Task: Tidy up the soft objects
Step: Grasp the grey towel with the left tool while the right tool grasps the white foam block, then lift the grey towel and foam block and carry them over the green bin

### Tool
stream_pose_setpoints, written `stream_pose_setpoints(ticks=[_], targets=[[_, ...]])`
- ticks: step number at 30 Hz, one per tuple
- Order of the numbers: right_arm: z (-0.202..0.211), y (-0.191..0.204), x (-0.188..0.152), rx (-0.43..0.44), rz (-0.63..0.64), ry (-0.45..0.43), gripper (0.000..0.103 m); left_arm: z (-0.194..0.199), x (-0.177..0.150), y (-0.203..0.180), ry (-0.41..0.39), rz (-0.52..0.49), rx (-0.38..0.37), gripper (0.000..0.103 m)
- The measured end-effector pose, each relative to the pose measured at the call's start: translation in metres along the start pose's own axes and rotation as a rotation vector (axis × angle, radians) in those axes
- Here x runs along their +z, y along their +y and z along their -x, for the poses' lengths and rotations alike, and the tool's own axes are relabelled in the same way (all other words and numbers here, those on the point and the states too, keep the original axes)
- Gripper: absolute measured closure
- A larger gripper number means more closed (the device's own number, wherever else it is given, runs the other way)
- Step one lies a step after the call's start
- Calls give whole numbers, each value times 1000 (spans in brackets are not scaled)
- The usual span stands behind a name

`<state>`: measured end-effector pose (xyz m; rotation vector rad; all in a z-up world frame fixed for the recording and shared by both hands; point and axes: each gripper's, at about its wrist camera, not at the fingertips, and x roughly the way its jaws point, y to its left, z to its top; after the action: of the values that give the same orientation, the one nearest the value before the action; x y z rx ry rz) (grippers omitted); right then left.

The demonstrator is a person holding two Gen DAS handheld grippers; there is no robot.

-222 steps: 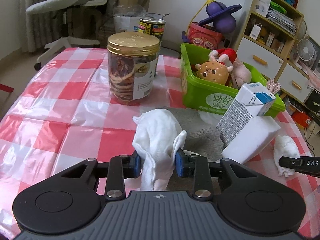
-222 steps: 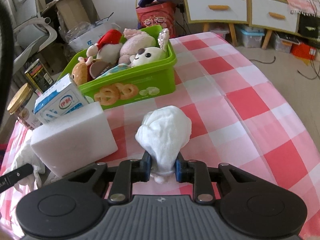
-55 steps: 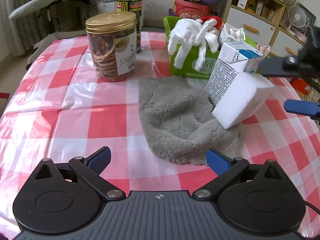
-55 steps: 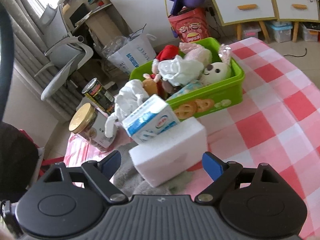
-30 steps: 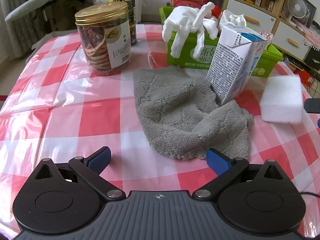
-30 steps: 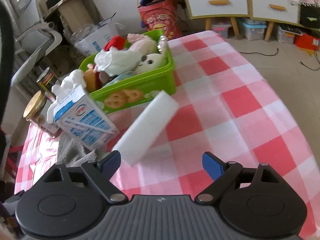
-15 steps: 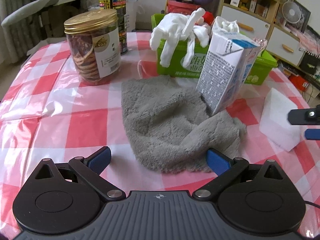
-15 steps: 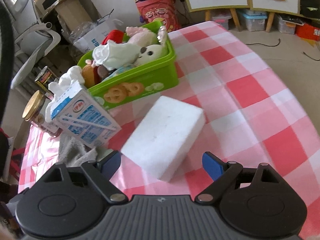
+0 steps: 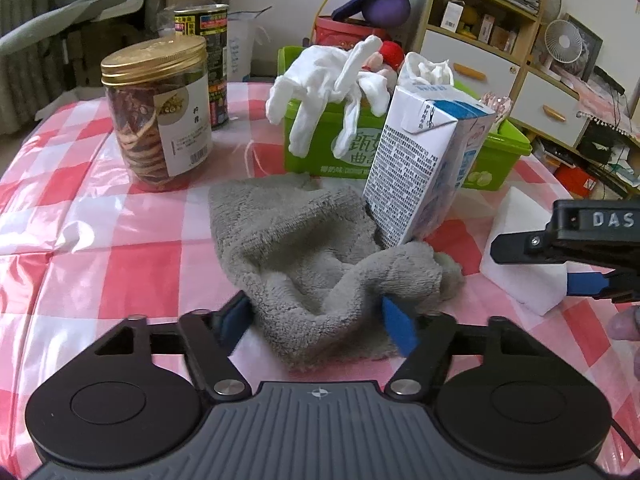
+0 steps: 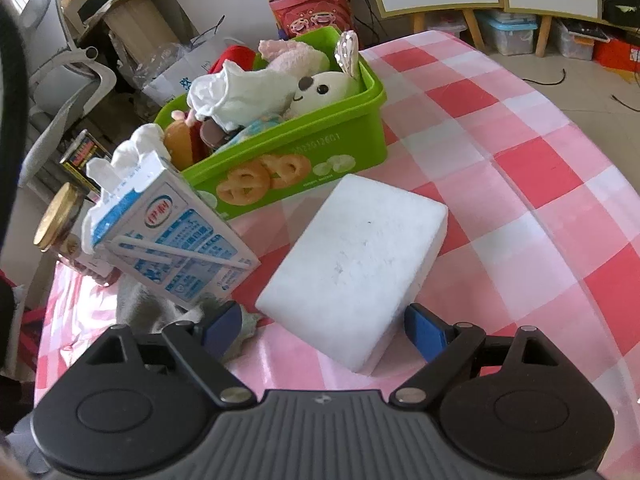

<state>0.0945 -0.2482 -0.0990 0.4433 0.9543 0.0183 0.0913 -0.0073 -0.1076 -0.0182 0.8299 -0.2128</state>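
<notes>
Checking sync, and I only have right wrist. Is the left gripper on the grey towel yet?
Observer: Yes. The left gripper has just been closing its jaws, and the pads now press the near, bunched edge of the grey towel.
Operator: Anything standing on that towel?
Observer: The milk carton leans with its base on the towel's far right edge.
Operator: Glove fully in the bin?
Observer: No. The white glove drapes over the green bin wall, with its fingers hanging outside.

Fluffy grey terry cloth (image 9: 304,240); glossy plastic tablecloth (image 9: 120,256); matt white block (image 10: 356,264), probably foam; shiny gold metal lid (image 9: 154,58).
</notes>
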Motion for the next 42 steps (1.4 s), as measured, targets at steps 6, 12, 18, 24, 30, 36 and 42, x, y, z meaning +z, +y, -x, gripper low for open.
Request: stream_pose_setpoints(ticks=[6, 12, 18, 24, 30, 36, 42], targets=[[0, 0, 0, -18, 13, -22, 44, 1, 3, 3, 6, 23, -4, 70], [4, -7, 2, -2, -10, -16, 50, 4, 5, 5, 17, 35, -7, 85], [10, -12, 5, 5, -32, -17, 51, 11, 7, 7, 0, 49, 3, 90], [19, -18, 10, 60, -94, -7, 52, 20, 10, 12, -21, 80, 8, 91], [30, -20, 13, 102, -118, -13, 52, 33, 16, 20, -49, 132, -8, 93], [42, -21, 16, 145, -146, -33, 52, 44, 23, 29, -85, 185, -35, 93], [55, -21, 23, 191, -171, -73, 52, 60, 35, 35, -145, 219, -53, 94]])
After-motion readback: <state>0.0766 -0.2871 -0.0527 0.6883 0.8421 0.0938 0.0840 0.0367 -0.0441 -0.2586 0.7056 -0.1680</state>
